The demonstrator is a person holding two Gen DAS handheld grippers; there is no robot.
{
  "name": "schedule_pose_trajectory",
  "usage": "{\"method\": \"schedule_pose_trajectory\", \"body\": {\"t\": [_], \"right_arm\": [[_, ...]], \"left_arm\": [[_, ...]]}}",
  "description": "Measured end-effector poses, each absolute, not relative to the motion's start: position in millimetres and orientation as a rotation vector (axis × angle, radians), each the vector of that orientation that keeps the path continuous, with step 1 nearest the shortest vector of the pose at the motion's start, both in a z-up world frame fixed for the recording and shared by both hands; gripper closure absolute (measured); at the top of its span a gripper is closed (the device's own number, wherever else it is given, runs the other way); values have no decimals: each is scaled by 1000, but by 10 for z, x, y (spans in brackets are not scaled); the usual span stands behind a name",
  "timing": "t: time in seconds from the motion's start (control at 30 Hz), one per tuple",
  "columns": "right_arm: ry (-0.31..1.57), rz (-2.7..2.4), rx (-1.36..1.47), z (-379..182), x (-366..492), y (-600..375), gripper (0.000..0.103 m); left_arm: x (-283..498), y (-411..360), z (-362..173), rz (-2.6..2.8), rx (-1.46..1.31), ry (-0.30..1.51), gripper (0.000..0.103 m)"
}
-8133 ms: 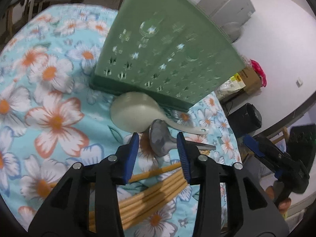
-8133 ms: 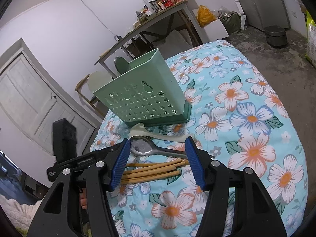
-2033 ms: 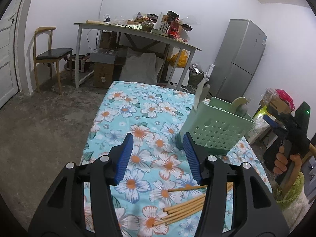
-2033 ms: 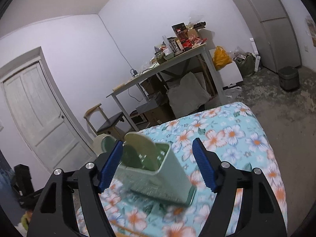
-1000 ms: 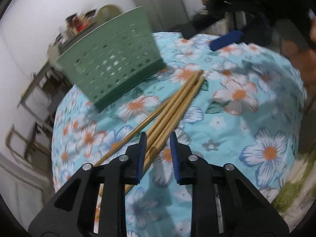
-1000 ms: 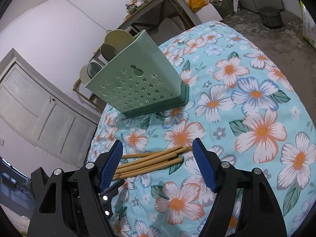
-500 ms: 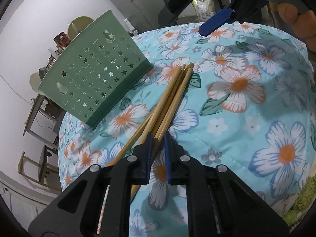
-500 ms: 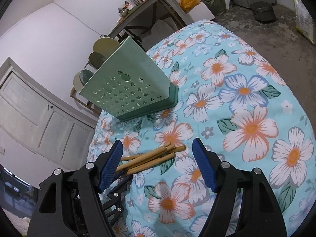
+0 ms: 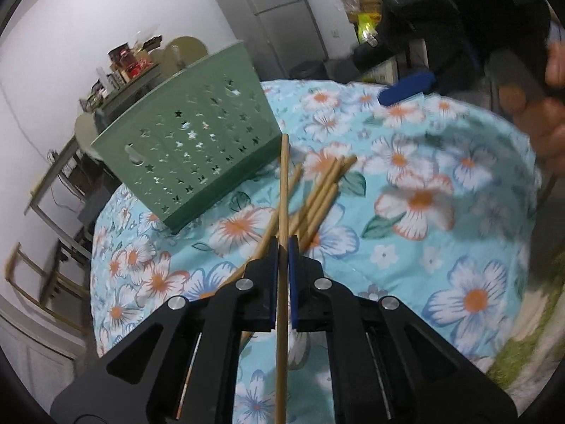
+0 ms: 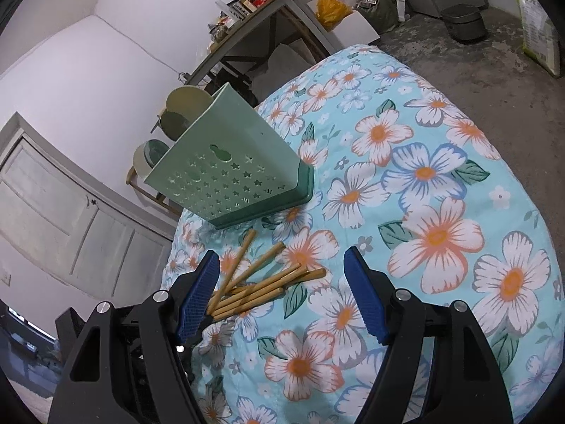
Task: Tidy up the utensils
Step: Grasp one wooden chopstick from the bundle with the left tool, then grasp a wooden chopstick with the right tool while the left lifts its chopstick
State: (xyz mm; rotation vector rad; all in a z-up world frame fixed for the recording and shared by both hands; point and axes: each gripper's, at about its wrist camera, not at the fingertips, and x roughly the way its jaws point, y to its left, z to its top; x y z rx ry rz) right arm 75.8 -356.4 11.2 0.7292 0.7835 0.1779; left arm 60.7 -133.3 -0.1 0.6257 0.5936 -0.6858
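My left gripper (image 9: 281, 243) has its jaws closing tight, the blue pads pressing on one wooden chopstick (image 9: 283, 183). The stick is raised off the cloth and its tip points toward the green perforated caddy (image 9: 190, 148). Several more chopsticks (image 9: 319, 198) lie fanned on the cloth just beyond the fingers. In the right wrist view my right gripper (image 10: 280, 251) stands open above those loose chopsticks (image 10: 261, 289), touching nothing. The caddy (image 10: 240, 173) stands upright behind them, with spoons (image 10: 187, 100) sticking out of its top.
A floral blue tablecloth (image 10: 441, 233) covers the rounded table, which drops off to a concrete floor on the right. In the left wrist view a person's hand (image 9: 543, 116) holds the right gripper at the upper right. A cluttered desk (image 10: 254, 3) and a fridge (image 9: 268, 17) stand beyond.
The left jaws have closed on one chopstick and lifted it out of the bundle. The remaining sticks have fanned apart. The right gripper has stayed open and nearly still.
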Motion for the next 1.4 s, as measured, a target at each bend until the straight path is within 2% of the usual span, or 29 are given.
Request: {"method": "schedule_pose_trajectory", "body": {"t": [0.27, 0.43, 0.67, 1.1, 1.23, 1.4], "right_arm": [[787, 227, 806, 69, 817, -3539, 33], [828, 312, 937, -63, 995, -3452, 44], [939, 364, 1048, -281, 1226, -3273, 47], [1054, 194, 809, -274, 1605, -3169, 47], [1099, 253, 851, -380, 1717, -3077, 47], [1066, 376, 960, -369, 1732, -2956, 47]], "left_arm": [[796, -965, 234, -717, 314, 682, 99], [831, -713, 299, -693, 176, 697, 99], [836, -502, 312, -641, 125, 699, 99], [853, -284, 338, -609, 77, 681, 99], [872, -204, 336, -590, 62, 680, 99], [893, -96, 324, -562, 51, 681, 99]]}}
